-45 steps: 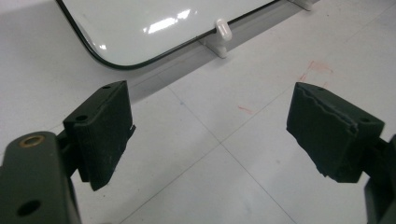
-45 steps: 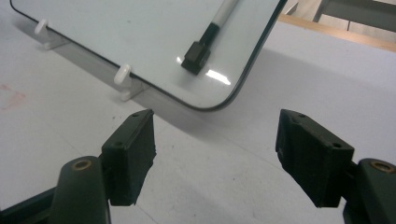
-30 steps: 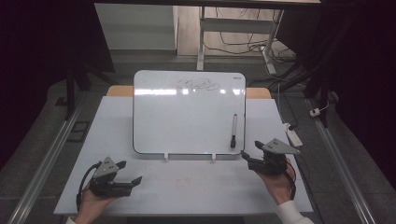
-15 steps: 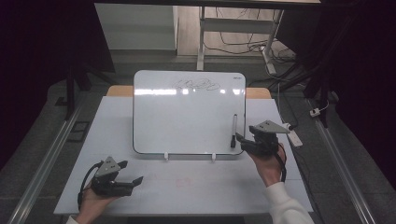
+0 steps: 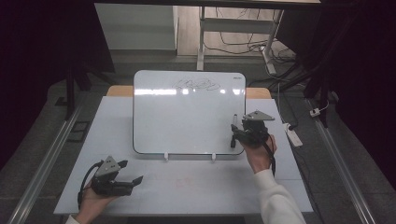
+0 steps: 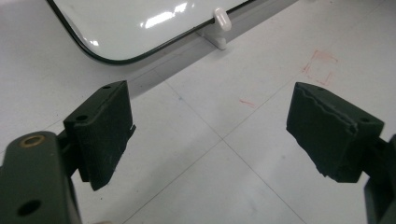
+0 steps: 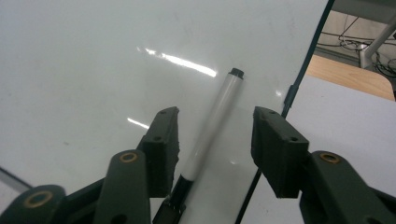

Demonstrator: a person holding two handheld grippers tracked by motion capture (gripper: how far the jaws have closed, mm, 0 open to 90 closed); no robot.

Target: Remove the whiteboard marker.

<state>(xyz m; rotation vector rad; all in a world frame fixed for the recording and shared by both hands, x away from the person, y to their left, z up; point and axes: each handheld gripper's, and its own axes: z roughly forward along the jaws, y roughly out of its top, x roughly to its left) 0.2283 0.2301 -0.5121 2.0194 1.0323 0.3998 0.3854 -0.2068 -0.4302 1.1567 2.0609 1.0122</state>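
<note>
A whiteboard [image 5: 187, 112] leans tilted on the white table [image 5: 210, 191], with a dark scribble [image 5: 196, 85] near its top edge. A marker [image 5: 234, 120] with a white barrel and a black end lies on the board's right side. My right gripper [image 5: 235, 134] sits at the marker's lower end. In the right gripper view the marker [image 7: 219, 102] runs between the jaws of the right gripper [image 7: 215, 116]. These jaws have just been closing, with a small gap left on both sides. My left gripper [image 5: 131, 171] rests at the table's front left, and in its own view the left gripper [image 6: 210, 93] is open with nothing between its jaws.
Two white clips [image 5: 166, 156] [image 5: 213, 157] prop the board's lower edge. A white oblong object [image 5: 293, 135] lies on the table right of the board. Faint red marks [image 5: 184, 179] show on the table in front. Metal rails run along both sides.
My right gripper has moved from the table's front right up and left onto the board, around the marker, and its jaws have narrowed. The left gripper has stayed put.
</note>
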